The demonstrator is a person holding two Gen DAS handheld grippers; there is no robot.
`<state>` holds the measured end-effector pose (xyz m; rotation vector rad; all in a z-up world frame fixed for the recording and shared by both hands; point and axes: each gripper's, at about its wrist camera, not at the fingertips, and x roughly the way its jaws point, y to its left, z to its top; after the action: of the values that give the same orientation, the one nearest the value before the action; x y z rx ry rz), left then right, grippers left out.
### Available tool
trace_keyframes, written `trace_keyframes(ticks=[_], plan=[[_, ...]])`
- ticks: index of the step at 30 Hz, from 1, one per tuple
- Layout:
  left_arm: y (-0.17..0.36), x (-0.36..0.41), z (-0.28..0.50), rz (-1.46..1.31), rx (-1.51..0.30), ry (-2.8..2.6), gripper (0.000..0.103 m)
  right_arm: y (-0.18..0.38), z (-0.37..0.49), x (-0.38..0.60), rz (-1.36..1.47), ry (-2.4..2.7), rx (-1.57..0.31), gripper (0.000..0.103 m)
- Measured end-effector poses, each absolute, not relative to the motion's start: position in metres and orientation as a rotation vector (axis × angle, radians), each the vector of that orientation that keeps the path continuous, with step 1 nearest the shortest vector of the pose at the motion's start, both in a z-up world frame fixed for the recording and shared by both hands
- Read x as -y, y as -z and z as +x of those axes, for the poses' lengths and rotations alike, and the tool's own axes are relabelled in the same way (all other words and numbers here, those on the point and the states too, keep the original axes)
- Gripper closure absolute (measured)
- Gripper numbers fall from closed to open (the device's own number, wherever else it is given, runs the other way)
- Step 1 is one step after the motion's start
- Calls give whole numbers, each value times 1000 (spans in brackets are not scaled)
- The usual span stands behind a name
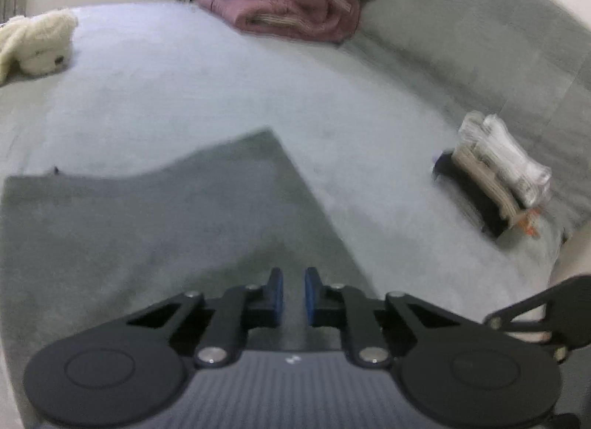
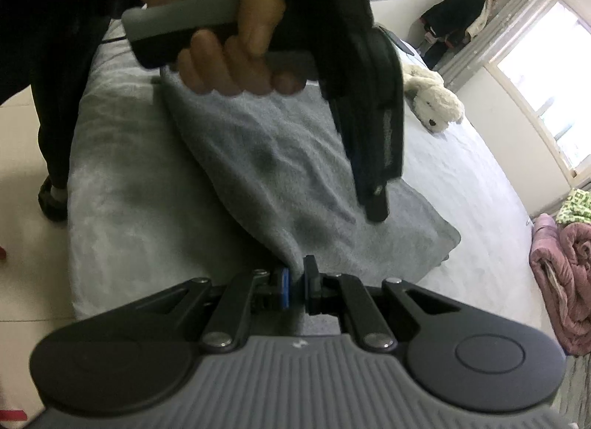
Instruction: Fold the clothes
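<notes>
Grey towel (image 2: pixel 295 170) lies on the pale grey bed sheet (image 2: pixel 480 189), near the bed's edge, partly folded or rumpled; its near part is hidden behind the right gripper body. Right gripper (image 2: pixel 296 283) has its fingers nearly closed on a raised ridge of the towel edge, cloth visibly pinched between the blue pads (image 2: pixel 285 290). Left gripper (image 1: pixel 294 294) sits low over the same towel (image 1: pixel 166 214): narrow gap between the fingers, nothing visibly in it, but whether the fingertips touch the cloth is hard to make out through the blur. From the right wrist view the left gripper (image 2: pixel 373 203) points down at the towel, held by the person's left hand (image 2: pixel 229 26); finger tips there are smeared, contact unclear. White plush dog (image 2: pixel 436 100) lies further up the bed. Pink blanket pile (image 1: pixel 295 4) with something green knitted on top, cut off by the frame. Stack of folded items (image 1: pixel 498 170) at the right of the left wrist view, too blurred to identify.
</notes>
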<state>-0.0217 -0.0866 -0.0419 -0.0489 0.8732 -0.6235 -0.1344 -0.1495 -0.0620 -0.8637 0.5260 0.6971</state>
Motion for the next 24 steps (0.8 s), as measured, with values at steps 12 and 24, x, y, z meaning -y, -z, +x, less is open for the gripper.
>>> trace_keyframes(ticks=[12,24], plan=[[57,32,-4,-260,-1005,573,100,65,-132,153,-849,-695,-554,96],[61,-38,-1,-405,-986,550,99,71,-133,152,-858,-696,-561,96]])
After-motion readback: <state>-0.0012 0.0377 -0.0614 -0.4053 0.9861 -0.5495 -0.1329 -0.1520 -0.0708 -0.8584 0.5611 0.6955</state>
